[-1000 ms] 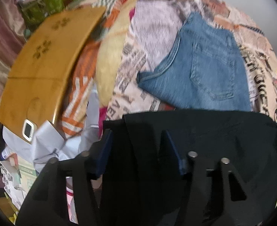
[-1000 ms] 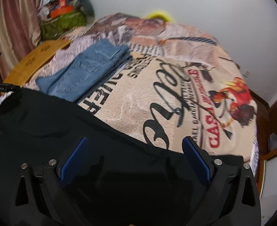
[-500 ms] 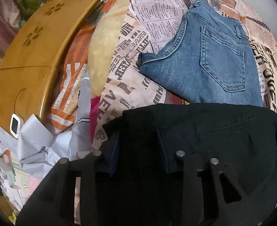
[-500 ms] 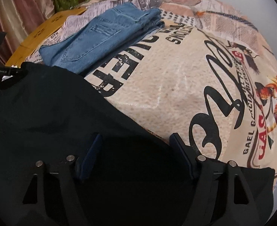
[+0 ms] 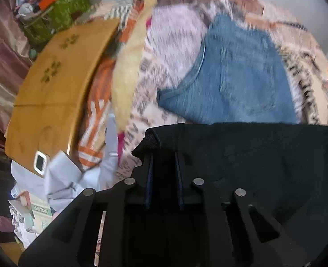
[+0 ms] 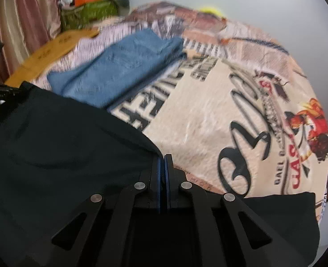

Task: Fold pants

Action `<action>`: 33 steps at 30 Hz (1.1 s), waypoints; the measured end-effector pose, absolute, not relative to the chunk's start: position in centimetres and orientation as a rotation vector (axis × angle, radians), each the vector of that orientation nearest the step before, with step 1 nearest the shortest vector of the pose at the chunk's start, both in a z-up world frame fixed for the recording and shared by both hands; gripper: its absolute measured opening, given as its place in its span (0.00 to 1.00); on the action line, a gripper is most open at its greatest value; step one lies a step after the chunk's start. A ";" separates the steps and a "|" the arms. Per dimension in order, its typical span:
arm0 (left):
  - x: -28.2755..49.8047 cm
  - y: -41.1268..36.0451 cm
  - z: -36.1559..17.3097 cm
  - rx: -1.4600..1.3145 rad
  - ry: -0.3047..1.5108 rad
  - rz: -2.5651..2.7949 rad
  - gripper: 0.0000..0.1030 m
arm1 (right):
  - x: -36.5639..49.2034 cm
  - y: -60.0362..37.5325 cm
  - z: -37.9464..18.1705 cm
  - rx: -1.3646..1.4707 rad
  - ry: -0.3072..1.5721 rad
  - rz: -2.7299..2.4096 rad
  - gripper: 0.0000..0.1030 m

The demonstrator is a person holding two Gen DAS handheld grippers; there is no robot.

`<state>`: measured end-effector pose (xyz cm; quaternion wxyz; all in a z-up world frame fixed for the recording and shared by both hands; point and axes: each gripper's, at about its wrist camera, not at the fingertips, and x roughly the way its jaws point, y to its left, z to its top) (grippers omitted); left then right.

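Note:
Black pants (image 5: 253, 155) lie across the near part of the printed bedspread (image 6: 208, 111); they also fill the lower left of the right wrist view (image 6: 63, 155). My left gripper (image 5: 164, 153) is shut on a thick fold at the pants' left corner. My right gripper (image 6: 163, 158) is shut on the pants' upper edge, its blue pads almost touching. Both hold the cloth raised a little off the bed.
Folded blue jeans (image 5: 235, 82) lie on the bed just beyond the black pants, also seen in the right wrist view (image 6: 124, 62). A wooden board (image 5: 52, 93) sits at the left bed edge with a small white device (image 5: 40, 162). Green bags (image 6: 88, 13) stand by the curtain.
Both grippers were open around the black pants and have closed on them. The views have pulled back and up, lifting the cloth edge.

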<state>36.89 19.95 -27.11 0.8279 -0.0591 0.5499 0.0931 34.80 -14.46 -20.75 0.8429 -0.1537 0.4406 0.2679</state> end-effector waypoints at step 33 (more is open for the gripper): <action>18.4 16.4 -18.4 -0.047 0.862 0.182 0.12 | 18.7 -19.5 -13.2 -0.189 0.825 0.570 0.02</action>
